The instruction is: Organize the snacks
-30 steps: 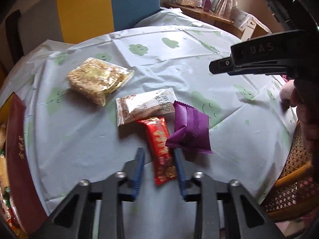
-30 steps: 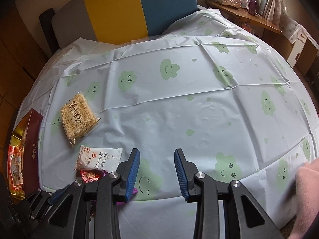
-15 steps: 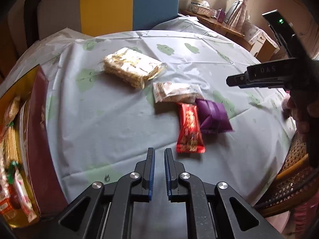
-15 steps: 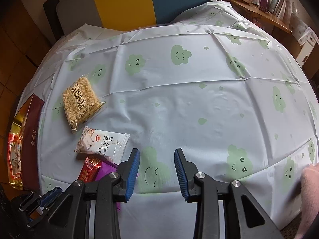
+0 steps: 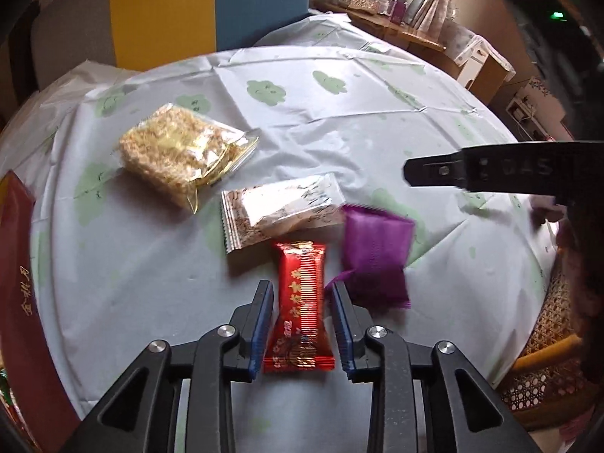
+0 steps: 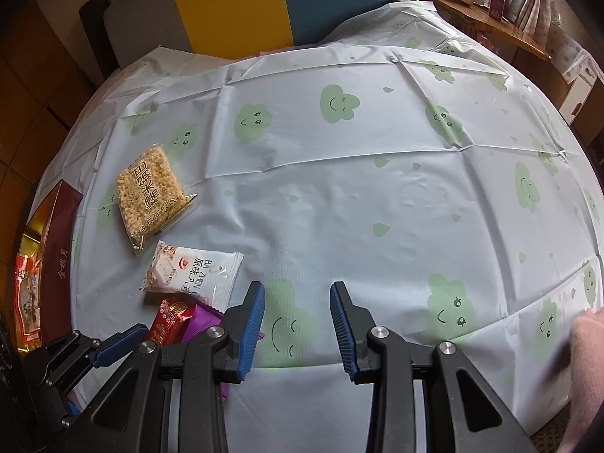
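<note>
The left tongs (image 5: 302, 294), nearly closed half a second ago, now gape around the red snack packet (image 5: 301, 309), untouched; the right tongs (image 6: 297, 294) hover open, empty.

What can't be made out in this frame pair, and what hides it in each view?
- Red box contents: left wrist view, cut off by the left edge; right wrist view shows only a sliver.
- Purple packet: blurred in the left wrist view; in the right wrist view mostly hidden behind the right hand-held gripper.
- Red packet print: too small to read.
- Contact between left hand-held gripper and red packet: unclear.
</note>
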Demonstrator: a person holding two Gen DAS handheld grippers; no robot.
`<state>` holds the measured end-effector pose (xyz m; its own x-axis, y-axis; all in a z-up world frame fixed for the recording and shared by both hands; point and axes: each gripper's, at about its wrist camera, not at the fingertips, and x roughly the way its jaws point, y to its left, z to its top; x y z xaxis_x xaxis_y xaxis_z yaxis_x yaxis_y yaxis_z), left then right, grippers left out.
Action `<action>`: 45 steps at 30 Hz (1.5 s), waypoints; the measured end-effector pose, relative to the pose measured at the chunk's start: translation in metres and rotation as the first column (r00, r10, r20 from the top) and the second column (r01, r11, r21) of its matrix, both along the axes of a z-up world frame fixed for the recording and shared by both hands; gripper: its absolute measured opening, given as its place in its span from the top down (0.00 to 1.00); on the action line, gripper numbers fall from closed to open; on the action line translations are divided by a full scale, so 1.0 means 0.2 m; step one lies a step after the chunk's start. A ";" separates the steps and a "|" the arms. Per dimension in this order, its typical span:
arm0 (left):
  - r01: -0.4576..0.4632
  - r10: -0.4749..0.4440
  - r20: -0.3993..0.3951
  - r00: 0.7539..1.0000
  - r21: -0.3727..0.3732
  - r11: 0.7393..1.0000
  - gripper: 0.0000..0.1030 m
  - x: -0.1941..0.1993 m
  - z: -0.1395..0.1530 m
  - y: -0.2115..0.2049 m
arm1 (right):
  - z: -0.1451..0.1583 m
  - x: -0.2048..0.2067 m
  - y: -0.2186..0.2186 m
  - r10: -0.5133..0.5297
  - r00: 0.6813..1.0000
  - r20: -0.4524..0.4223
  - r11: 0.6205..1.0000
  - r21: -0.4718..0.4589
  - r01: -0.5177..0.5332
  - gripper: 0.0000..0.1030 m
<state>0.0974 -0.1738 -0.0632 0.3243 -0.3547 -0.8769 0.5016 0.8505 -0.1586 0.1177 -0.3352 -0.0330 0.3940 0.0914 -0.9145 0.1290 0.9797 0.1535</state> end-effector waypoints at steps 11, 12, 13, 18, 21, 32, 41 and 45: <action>-0.110 0.105 0.103 0.989 0.050 0.993 0.78 -0.19 0.00 0.28 | -0.01 0.01 0.00 0.003 1.000 -0.009 1.000 -0.005 -0.003 0.65; -0.125 0.119 0.110 0.987 0.049 0.991 0.78 -0.21 0.00 0.32 | -0.02 0.01 0.00 0.002 1.000 -0.011 1.000 -0.008 -0.002 0.65; -0.139 0.133 0.112 0.985 0.045 0.989 0.78 -0.22 0.00 0.35 | -0.02 0.01 0.00 0.000 1.000 -0.015 1.000 -0.004 0.000 0.65; -0.165 0.162 0.111 0.980 0.015 0.986 0.77 -0.25 -0.01 0.40 | -0.03 -0.01 -0.01 -0.011 1.000 -0.025 0.998 0.068 0.012 0.65; -0.162 0.158 0.133 0.978 0.019 0.987 0.77 -0.26 -0.02 0.38 | -0.03 -0.04 0.00 0.001 1.000 -0.027 0.989 0.146 0.003 0.58; -0.186 0.187 0.110 0.976 -0.026 0.982 0.77 -0.24 -0.02 0.40 | -0.12 -0.06 0.20 -0.041 0.994 -0.099 0.982 0.181 0.058 0.42; -0.183 0.184 0.142 0.973 -0.016 0.983 0.77 -0.27 -0.02 0.39 | -0.20 -0.03 0.42 0.094 0.995 -0.013 0.994 -0.056 -0.094 0.60; -0.187 0.188 0.142 0.972 -0.024 0.982 0.78 -0.27 -0.02 0.40 | -0.21 -0.05 0.45 0.140 0.990 -0.010 0.986 -0.086 -0.140 0.58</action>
<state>0.0438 -0.0947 -0.0673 0.5079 -0.2848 -0.8129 0.3517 0.9301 -0.1062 0.1073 -0.2453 -0.0747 0.3796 0.0666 -0.9228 -0.0100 0.9976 0.0679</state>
